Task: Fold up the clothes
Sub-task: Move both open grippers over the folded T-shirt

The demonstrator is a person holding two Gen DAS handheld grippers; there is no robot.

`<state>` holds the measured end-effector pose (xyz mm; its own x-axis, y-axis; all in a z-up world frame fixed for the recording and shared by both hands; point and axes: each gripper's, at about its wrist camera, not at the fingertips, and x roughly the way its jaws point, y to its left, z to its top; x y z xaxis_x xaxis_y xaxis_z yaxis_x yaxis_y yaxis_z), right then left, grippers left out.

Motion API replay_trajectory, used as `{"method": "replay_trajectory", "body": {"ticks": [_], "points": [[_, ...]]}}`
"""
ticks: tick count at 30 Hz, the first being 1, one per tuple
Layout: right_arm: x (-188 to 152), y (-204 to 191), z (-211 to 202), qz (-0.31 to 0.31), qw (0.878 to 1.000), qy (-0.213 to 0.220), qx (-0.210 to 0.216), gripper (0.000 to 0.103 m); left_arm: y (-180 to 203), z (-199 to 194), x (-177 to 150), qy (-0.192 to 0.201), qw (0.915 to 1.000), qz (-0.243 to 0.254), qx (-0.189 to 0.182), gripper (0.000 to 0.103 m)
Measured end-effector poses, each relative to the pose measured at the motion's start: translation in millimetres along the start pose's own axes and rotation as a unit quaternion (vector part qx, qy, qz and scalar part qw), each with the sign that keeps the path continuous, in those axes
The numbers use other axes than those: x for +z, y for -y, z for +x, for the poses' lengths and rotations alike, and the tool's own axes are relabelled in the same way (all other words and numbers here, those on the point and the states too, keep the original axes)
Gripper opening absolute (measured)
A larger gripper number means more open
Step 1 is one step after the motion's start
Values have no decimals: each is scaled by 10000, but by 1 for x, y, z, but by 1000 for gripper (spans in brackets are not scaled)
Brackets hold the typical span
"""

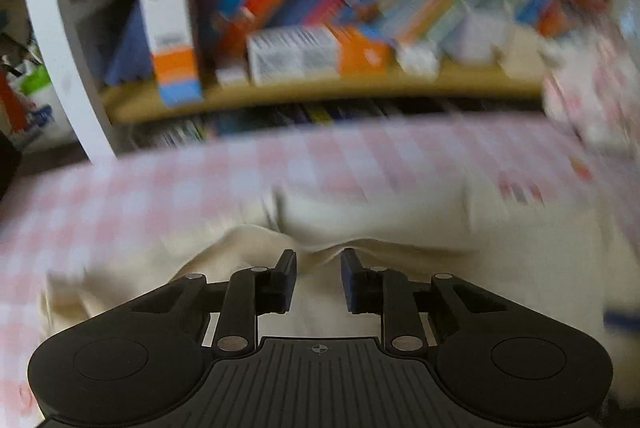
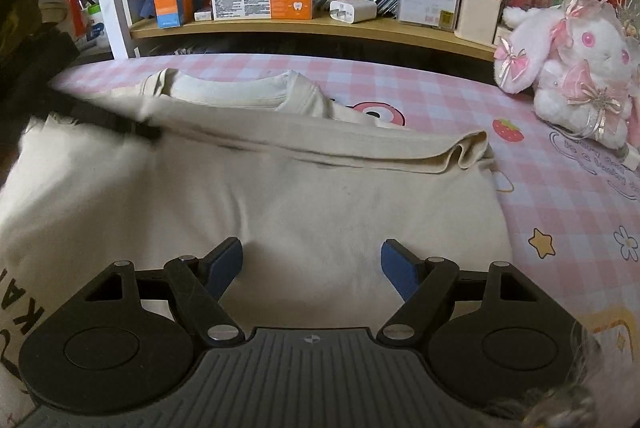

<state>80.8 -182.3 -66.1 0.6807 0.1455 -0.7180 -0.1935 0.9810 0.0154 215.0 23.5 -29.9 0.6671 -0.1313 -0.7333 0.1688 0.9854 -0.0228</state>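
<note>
My right tool (image 2: 311, 260) hovers with jaws wide apart over the cream T-shirt (image 2: 280, 196), whose sleeve is folded across it on the pink checked tabletop (image 2: 560, 212); a plush rabbit (image 2: 576, 84) sits beyond.

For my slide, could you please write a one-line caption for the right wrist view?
Open right gripper above a cream T-shirt on a pink checked sheet, bookshelf behind.
</note>
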Motion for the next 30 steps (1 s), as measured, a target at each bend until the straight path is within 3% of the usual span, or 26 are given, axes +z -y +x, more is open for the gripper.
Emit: {"method": "replay_trajectory", "body": {"ticks": [4,8,13,15,17,19,25,30], "points": [[1,0,0,-9,10000,-33,13,75,-23,20,32,122,9993,-179,314,24],[2,1,0,-16,10000,-78,35,76,-61,4,32,414,9967,-583,389,24],[18,12,0,240,9994,-155,193,72,-76,-46,0,762,9950,-188,-615,24],[30,22,3,385,9988,-74,277,70,-69,-56,-18,540,9933,160,-1005,24],[44,30,15,429,9983,-216,330,56,-67,-55,-33,239,9935,250,-1086,24],[54,38,31,504,9968,-450,422,48,-72,-48,-43,10,9951,137,-975,24],[81,43,62,248,9975,-548,377,46,-89,-25,-41,-304,9967,24,-752,24],[115,54,85,4,9982,-51,-593,43,-122,-5,-6,-98,9996,-228,-129,27]]}}
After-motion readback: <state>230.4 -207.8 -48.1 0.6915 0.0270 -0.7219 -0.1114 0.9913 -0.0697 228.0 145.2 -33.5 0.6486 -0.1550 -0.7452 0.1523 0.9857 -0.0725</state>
